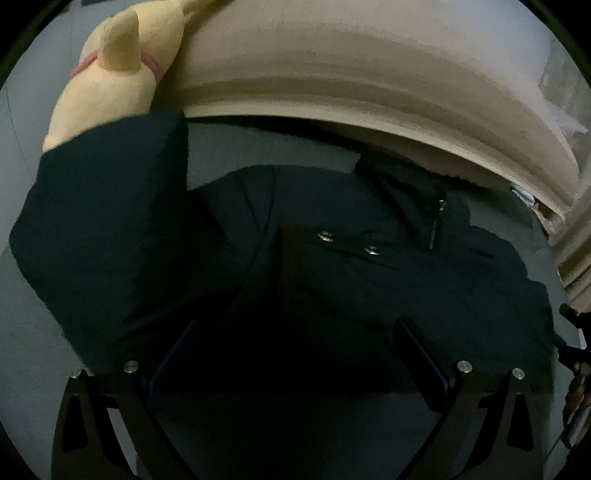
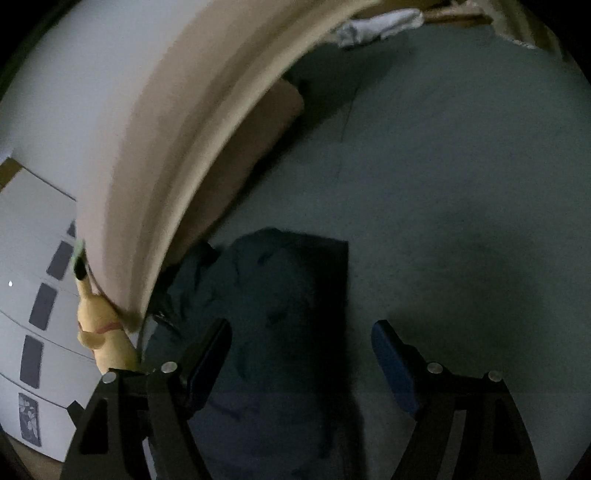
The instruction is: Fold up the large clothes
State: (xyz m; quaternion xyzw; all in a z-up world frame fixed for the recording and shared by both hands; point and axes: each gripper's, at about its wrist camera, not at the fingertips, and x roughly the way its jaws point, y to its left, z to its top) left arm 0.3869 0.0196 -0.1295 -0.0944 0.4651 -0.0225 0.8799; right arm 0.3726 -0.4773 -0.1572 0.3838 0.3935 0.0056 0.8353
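The dark jacket (image 1: 332, 266) is lying spread on the grey-green bed sheet (image 1: 26, 332), right up against the beige headboard (image 1: 332, 74). In the left wrist view its front is facing up, two metal snaps (image 1: 325, 236) glinting near the middle and a zipper (image 1: 436, 225) running down from the collar. One sleeve (image 1: 110, 221) is stretching away to the left, its end lying just beside a yellow plush toy (image 1: 114, 81) that is leaning against the headboard.

The left gripper (image 1: 295, 350) is hanging over the jacket's lower edge with its fingers (image 1: 424, 354) spread wide apart, nothing pinched between them. It is too dark here to tell whether the fingertips are touching the cloth.

Over to the right wrist view: the jacket (image 2: 266, 295) is showing as a dark heap in the lower middle, one side ending in a straight edge, the open sheet (image 2: 461, 166) stretching well beyond it. The right gripper (image 2: 301, 339) is also standing wide open, its left finger over the jacket and its blue-padded right finger (image 2: 395, 362) over bare sheet, holding nothing. The plush toy (image 2: 103, 332) is sitting at the headboard's (image 2: 166, 129) end, and a crumpled white cloth (image 2: 376, 26) is lying at the far top, well apart from the jacket.
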